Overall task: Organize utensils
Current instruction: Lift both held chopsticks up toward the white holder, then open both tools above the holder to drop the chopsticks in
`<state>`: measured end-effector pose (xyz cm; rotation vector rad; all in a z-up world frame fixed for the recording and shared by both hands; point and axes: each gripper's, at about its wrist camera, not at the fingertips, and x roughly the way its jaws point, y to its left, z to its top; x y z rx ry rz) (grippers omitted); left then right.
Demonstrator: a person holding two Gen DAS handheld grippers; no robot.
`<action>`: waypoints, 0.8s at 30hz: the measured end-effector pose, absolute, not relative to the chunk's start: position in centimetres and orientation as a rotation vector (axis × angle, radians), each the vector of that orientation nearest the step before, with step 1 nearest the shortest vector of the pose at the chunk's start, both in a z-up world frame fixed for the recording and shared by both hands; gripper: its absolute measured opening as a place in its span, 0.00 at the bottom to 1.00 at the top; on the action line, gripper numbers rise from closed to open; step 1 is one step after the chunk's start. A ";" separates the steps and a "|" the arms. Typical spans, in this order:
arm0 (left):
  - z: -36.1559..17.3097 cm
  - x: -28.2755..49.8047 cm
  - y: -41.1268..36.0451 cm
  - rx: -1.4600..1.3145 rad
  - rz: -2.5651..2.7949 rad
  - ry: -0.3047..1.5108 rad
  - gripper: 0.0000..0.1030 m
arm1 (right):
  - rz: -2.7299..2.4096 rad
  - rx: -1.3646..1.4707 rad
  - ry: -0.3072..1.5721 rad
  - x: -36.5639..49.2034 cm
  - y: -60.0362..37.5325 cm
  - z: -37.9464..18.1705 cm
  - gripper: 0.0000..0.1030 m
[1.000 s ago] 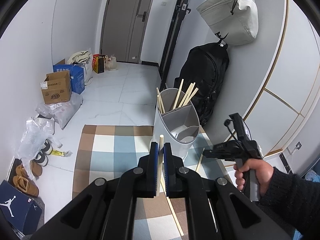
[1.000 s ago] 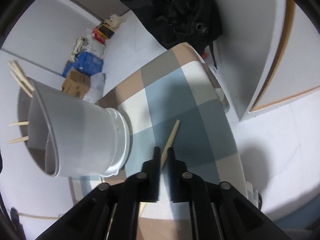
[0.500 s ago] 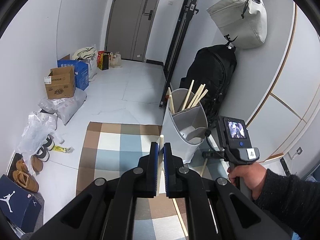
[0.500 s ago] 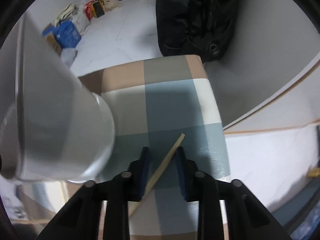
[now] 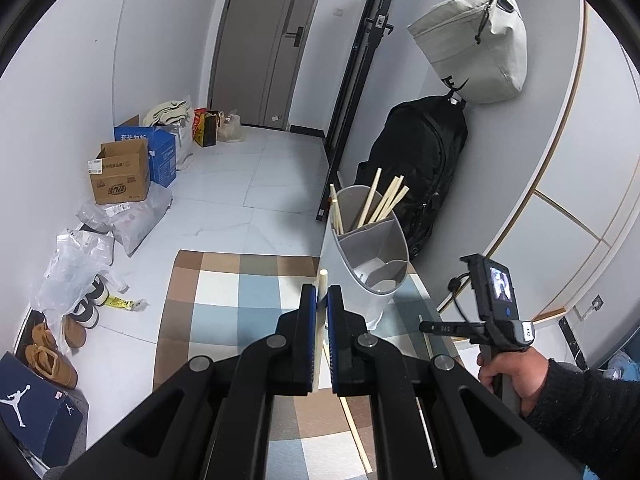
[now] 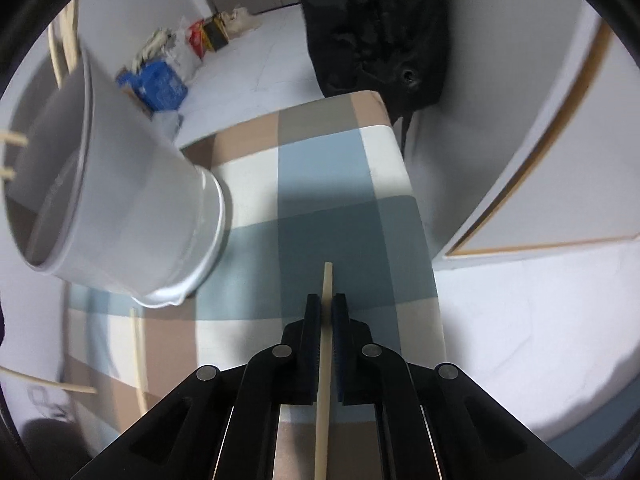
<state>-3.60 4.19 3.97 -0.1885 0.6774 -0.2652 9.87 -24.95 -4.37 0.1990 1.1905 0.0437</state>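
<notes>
My left gripper (image 5: pixel 322 302) is shut on a pale wooden chopstick (image 5: pixel 322 280) that stands upright between its pads, just left of the grey divided utensil holder (image 5: pixel 370 256). Several chopsticks lean in the holder's far compartment. In the right wrist view my right gripper (image 6: pixel 327 310) points steeply down at the checked cloth (image 6: pixel 320 168). Its jaws are closing on another chopstick (image 6: pixel 326 284), which runs straight between the pads and pokes out past the tips. The holder (image 6: pixel 120 200) stands to its left.
Loose chopsticks lie on the cloth (image 5: pixel 354 432) (image 6: pixel 138 352). A person's hand (image 5: pixel 510 376) in a dark sleeve holds the right gripper. A black backpack (image 5: pixel 416 160) leans on the wall behind the holder. Boxes, bags and shoes line the floor at left.
The right jaws spread around the lying chopstick, then closed on it; it now lines up with the fingers. The right view has rolled. The left gripper still holds its chopstick.
</notes>
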 end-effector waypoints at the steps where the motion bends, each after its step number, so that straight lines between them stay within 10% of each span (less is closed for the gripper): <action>1: 4.1 -3.7 4.1 -0.185 -0.267 0.676 0.02 | 0.047 0.223 1.181 9.8 -25.2 -4.1 0.05; 24: 12.5 -0.8 0.2 -0.095 -0.339 0.573 0.02 | 0.382 0.373 0.592 8.2 -21.1 15.7 0.05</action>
